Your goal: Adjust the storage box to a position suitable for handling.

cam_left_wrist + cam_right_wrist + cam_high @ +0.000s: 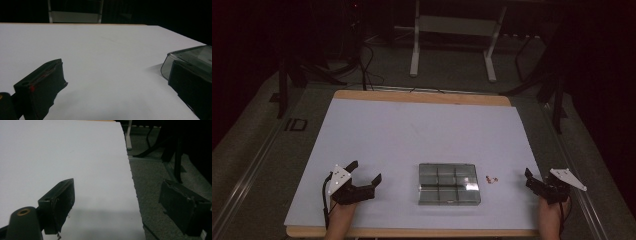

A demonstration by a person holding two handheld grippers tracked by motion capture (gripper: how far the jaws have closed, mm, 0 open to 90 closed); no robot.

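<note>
A clear plastic compartment box [447, 184] lies flat near the front middle of the white table sheet [412, 130]. Two or three tiny red pieces [491, 179] sit just right of it. My left gripper [366, 170] rests on the sheet left of the box, open, with nothing between its jaws. In the left gripper view the left gripper [117, 67] frames bare sheet, and a corner of the box [192, 56] shows behind its right jaw. My right gripper [529, 178] lies at the sheet's right edge, open and empty. In the right gripper view the right gripper [117, 190] straddles that edge.
The sheet [62, 157] ends in a ragged right edge, with grey carpet floor [155, 177] beyond it. A white metal frame [452, 30] and dark stands with cables stand on the floor behind the table. The wooden table edge [412, 232] runs along the front.
</note>
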